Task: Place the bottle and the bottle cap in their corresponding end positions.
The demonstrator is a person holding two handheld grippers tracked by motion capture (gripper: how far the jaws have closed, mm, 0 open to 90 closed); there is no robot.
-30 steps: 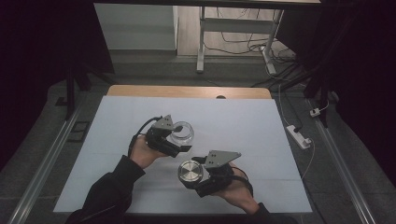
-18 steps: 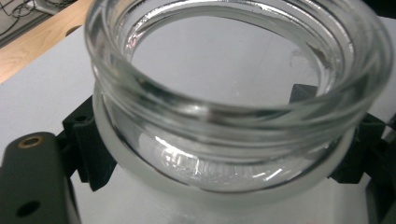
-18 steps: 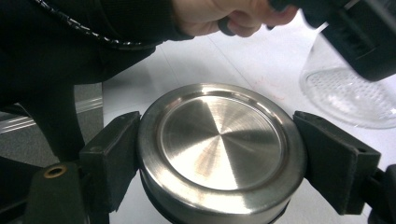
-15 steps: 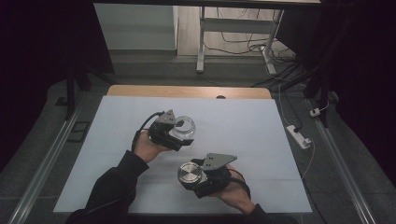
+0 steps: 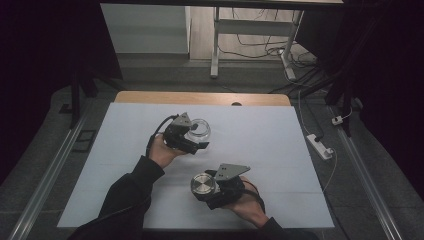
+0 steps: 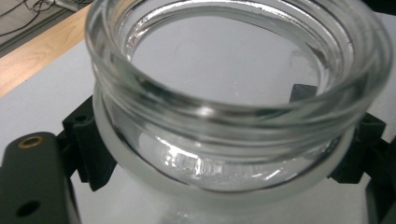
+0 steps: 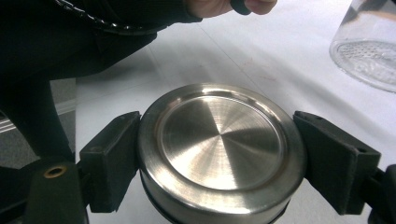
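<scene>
up close, the left gripper [image 6: 224, 154] had its two black jaws pressed against opposite sides of a clear glass jar [image 6: 233, 93], just below the threaded neck, so the jar was clamped between them. its open mouth faced the camera that rode on the gripper, and pale table showed through the glass. the right gripper [image 7: 219, 163] was closed the same way on a round brushed-metal lid [image 7: 222, 149], one black pad touching each side of its rim, the flat top facing up.

from above, the left gripper [image 5: 192, 140] sat in the person's left hand [image 5: 162, 150] toward the middle of the white table [image 5: 280, 135], with the glass jar [image 5: 199, 129] at its far side. the right gripper [image 5: 212, 187] lay nearer the front edge in the right hand [image 5: 247, 205], the metal lid [image 5: 202, 185] at its left end. jar and lid were apart, with bare table between them. dark sleeves [image 5: 125, 200] came in from the bottom. beyond the white surface ran a strip of wooden edge [image 5: 200, 97], and a white power strip [image 5: 320, 145] lay on the grey floor to the right.
</scene>
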